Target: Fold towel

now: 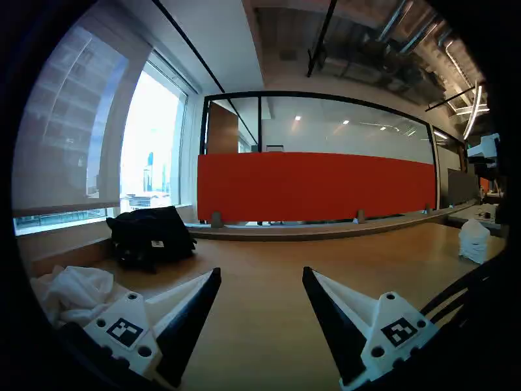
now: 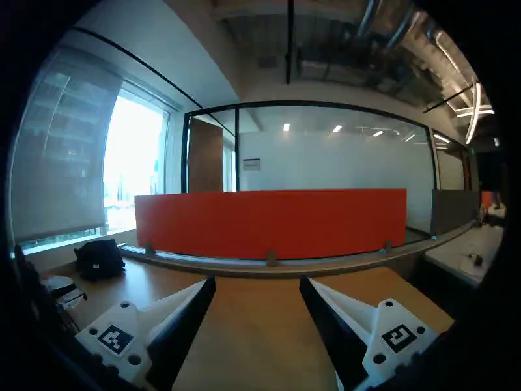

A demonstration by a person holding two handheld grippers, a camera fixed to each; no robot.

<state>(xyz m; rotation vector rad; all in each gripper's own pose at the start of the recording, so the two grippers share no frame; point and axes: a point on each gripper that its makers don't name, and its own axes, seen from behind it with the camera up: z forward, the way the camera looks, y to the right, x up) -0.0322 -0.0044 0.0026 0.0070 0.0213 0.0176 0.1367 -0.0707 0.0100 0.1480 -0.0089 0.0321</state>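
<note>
**Left gripper (image 1: pixel 261 270) and right gripper (image 2: pixel 257 280) both spread and empty; towel (image 1: pixel 71 290) crumpled, off to the side**

Towel: white, bunched in a loose heap at lower left of left gripper view. Lying on the wooden table (image 1: pixel 260 326) near its window-side edge, just past the left gripper's left-hand finger. Partly hidden behind that finger's white marker plate. Not touched by either finger.

Left gripper: black fingers wide apart, bare tabletop between the tips, nothing pinched. Held low over the table, aimed along it toward the orange divider (image 1: pixel 316 186).

Just behind the towel: black bag (image 1: pixel 151 238), slumped, small white tag on its front. Cannot tell whether touching the towel. White bundle (image 1: pixel 474 240) at far right on the table, well apart from the towel; cannot tell cloth from paper.

Right gripper: same state, fingers splayed, only tabletop between them, nothing gripped. In right gripper view, black bag at far left, with small white and dark items in front of it near the table edge, too small to identify.

Farther out:
- Orange divider standing along the table's far edge on small grey feet.
- Glass wall (image 1: pixel 345 124) in a black frame behind the divider.
- Bright window (image 1: pixel 153 150) at left, roller blind beside it.
- Exposed pipes and ducts overhead, strip light (image 1: pixel 475 107) at upper right.
- Neighbouring white desk (image 2: pixel 465 251) at right of right gripper view, grey panel (image 2: pixel 452 208) behind it.
</note>
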